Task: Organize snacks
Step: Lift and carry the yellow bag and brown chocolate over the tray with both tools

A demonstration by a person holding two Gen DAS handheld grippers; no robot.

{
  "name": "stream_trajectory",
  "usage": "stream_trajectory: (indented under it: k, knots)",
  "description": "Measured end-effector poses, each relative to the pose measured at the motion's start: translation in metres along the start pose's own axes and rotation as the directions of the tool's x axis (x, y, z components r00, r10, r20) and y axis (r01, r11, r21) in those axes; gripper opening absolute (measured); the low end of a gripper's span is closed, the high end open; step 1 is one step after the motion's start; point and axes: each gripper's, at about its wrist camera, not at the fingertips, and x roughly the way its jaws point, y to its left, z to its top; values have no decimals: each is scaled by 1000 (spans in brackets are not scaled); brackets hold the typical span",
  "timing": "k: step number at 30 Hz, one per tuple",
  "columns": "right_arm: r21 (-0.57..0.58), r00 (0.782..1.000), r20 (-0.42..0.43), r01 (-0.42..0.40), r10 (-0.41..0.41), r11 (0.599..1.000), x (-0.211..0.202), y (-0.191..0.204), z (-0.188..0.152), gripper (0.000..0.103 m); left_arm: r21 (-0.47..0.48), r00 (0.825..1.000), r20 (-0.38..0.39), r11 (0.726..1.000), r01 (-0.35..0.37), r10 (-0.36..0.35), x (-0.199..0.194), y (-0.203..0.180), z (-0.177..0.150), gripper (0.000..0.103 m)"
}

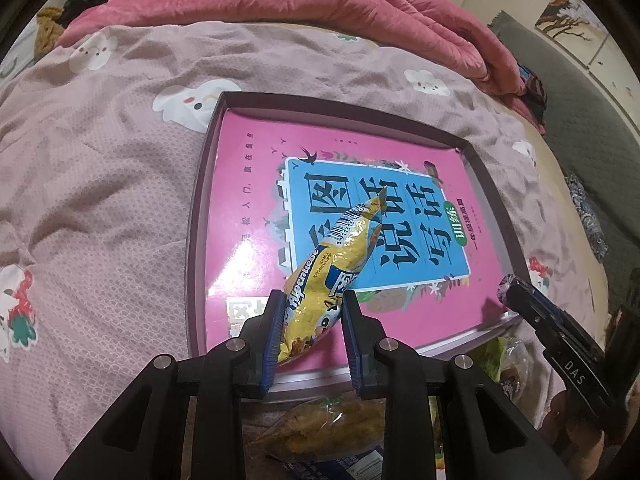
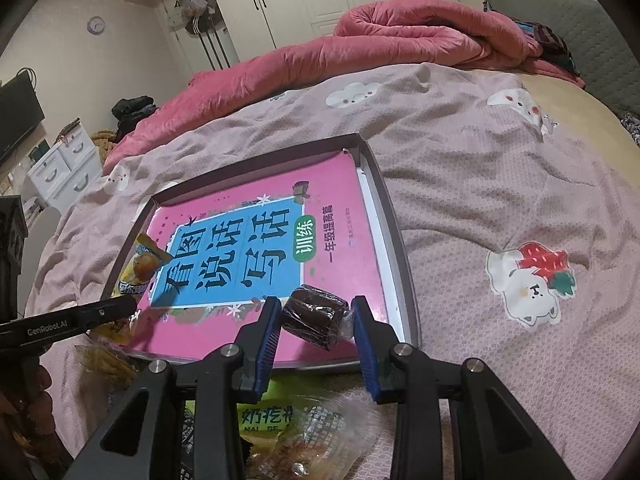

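Loose snack bags (image 2: 296, 432) lie on the bed just in front of the tray (image 1: 198, 208). Over the tray, the left gripper (image 1: 310, 332) squeezes a yellow snack packet (image 1: 332, 268) and the right gripper (image 2: 316, 320) squeezes a wrapped chocolate cake (image 2: 314, 316). Next, I think, both should lower and let go inside the tray.

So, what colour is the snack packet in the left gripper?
Yellow packet, with blue lettering; the left wrist view shows it best.

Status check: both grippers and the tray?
Left gripper shut on yellow packet. Right gripper shut on dark snack. Both over tray; only a book inside. Nothing blocking.
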Motion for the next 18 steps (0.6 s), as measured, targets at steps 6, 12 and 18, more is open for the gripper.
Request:
stream_trajectory:
  k: [6,12,18]
  knots:
    - [10,1000,-16,11,-11,1000,3,-3,-3,37,-2,1000,-4,1000,1,-1,1,1,-1,29]
    - [13,1000,-11,16,-16,1000,0,-3,-4,37,-2,1000,-15,1000,0,0,3,1,-3,30]
    - [22,1000,-7,16,-16,1000,-2,-5,-4,37,2,1000,-21,1000,-5,5,4,1,-5,30]
